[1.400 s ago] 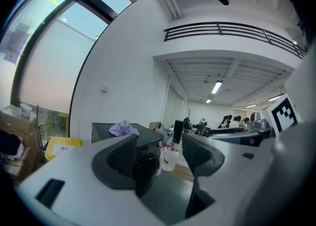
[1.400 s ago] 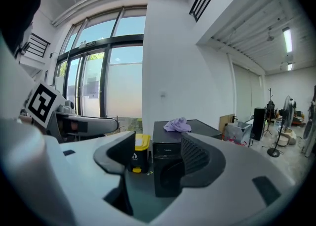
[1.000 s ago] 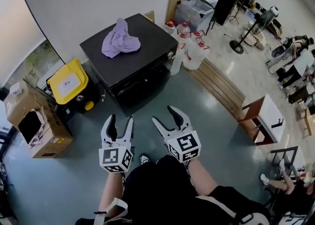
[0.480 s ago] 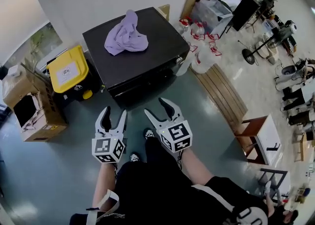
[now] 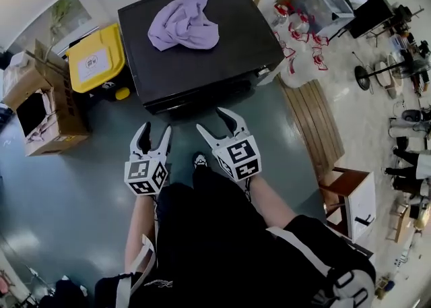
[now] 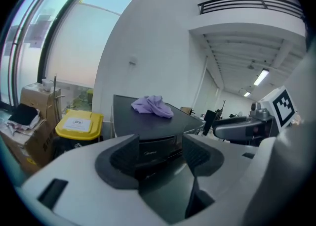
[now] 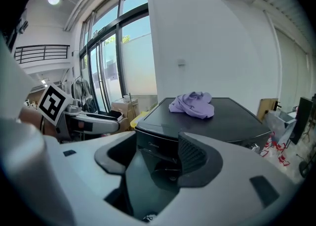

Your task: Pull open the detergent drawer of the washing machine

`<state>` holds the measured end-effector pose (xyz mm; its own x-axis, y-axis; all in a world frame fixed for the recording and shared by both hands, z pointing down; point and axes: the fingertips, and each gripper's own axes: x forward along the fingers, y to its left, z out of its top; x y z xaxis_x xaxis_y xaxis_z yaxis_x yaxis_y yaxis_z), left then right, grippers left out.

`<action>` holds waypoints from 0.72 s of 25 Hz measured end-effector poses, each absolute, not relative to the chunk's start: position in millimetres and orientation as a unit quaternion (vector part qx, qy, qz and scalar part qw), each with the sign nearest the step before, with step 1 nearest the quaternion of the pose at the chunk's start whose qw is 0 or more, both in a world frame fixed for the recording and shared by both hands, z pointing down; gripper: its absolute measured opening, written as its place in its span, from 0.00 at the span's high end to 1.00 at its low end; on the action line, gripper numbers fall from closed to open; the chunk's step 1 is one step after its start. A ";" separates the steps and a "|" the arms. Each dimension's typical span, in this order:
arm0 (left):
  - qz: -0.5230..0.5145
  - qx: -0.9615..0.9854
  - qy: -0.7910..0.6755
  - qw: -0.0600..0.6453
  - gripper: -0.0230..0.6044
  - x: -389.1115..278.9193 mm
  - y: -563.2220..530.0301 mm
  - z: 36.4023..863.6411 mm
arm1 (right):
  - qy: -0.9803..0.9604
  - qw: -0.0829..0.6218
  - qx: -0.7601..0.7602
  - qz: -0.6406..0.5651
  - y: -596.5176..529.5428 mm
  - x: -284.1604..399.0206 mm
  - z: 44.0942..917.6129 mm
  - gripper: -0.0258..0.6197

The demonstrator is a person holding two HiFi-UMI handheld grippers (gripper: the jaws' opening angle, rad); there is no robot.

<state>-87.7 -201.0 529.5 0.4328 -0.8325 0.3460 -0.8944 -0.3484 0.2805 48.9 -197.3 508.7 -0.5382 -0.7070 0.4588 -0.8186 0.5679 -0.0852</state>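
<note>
Detergent drawer: somewhere on front face of washing machine [image 5: 249, 44], not resolvable yet. Left gripper [image 5: 154, 133], right gripper [image 5: 211, 120]: spread apart, empty, short of the panel. Risk: clamping wrong trim edge for lack of a clear view, or slipping off a shallow lip.

Open floor [image 5: 182, 125] lies between the washing machine [image 5: 229, 57] front and the left gripper [image 5: 155, 131] and right gripper [image 5: 212, 119], a free lane. A yellow bin [image 5: 96, 65] and cardboard boxes [image 5: 40, 108] crowd the machine's left side; jugs [image 5: 294, 69] and a wooden pallet [image 5: 311, 121] crowd its right. On its top lies a lilac cloth [image 5: 185, 23].
</note>
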 end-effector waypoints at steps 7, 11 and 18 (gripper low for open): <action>0.111 0.784 -0.562 0.239 0.52 -101.7 -224.4 584.7 | -0.869 0.210 0.414 0.171 -226.7 50.3 560.6 0.56; 0.134 0.776 -0.565 0.245 0.52 -106.5 -233.4 609.2 | -0.868 0.224 0.405 0.180 -240.5 44.2 588.1 0.56; 0.130 0.766 -0.574 0.258 0.52 -110.4 -258.4 625.8 | -0.862 0.249 0.403 0.182 -270.7 33.9 616.6 0.55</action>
